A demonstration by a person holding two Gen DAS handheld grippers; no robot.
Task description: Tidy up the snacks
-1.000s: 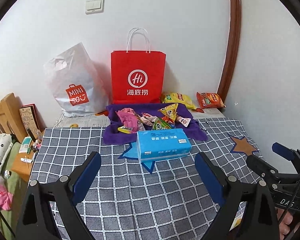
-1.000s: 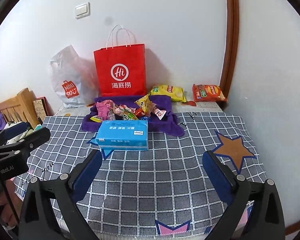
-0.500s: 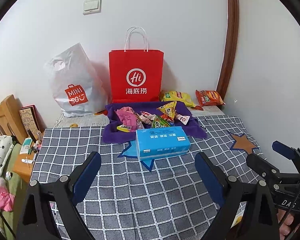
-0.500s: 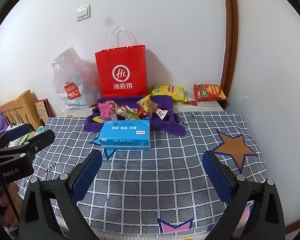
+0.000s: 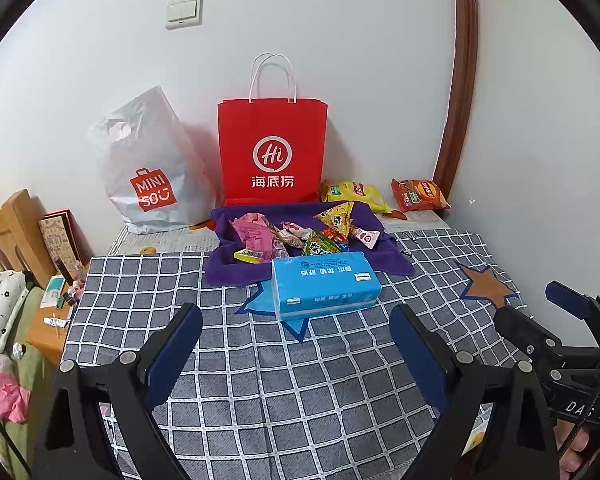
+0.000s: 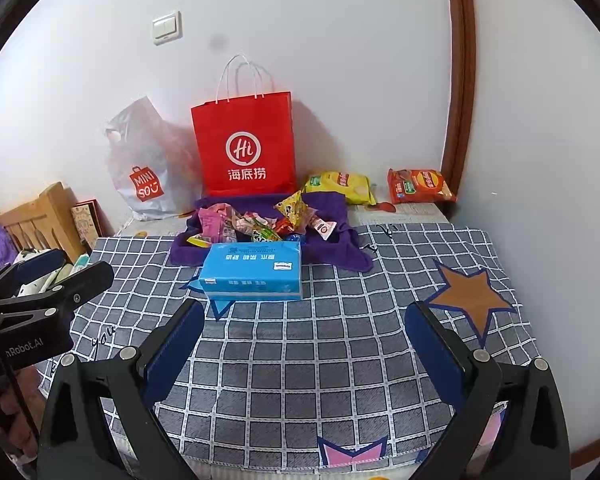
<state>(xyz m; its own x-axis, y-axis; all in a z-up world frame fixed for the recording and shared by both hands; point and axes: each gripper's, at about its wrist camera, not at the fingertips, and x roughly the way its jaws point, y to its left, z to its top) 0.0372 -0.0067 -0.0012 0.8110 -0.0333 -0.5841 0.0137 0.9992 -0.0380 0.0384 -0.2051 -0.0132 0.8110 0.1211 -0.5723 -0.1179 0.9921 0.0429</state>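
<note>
Several small snack packets (image 5: pixel 300 234) (image 6: pixel 260 224) lie piled on a purple cloth (image 5: pixel 384 256) (image 6: pixel 340 248) at the back of the table. A yellow chip bag (image 5: pixel 354 194) (image 6: pixel 338 186) and an orange chip bag (image 5: pixel 418 194) (image 6: pixel 420 186) lie behind it by the wall. A blue tissue pack (image 5: pixel 324 284) (image 6: pixel 254 270) sits in front of the cloth. My left gripper (image 5: pixel 296 344) is open and empty, well short of the pack. My right gripper (image 6: pixel 306 340) is open and empty, also short of it. Each gripper shows at the edge of the other's view.
A red paper bag (image 5: pixel 272 152) (image 6: pixel 244 144) and a grey plastic MINISO bag (image 5: pixel 148 168) (image 6: pixel 144 168) stand against the wall. The checked tablecloth (image 5: pixel 260 380) (image 6: pixel 320 360) covers the table. A wooden headboard (image 5: pixel 8 232) and bedside clutter are at the left.
Both grippers have drifted back and up slightly, so the table looks a little farther. Jaws stay open. Nothing on the table has moved.
</note>
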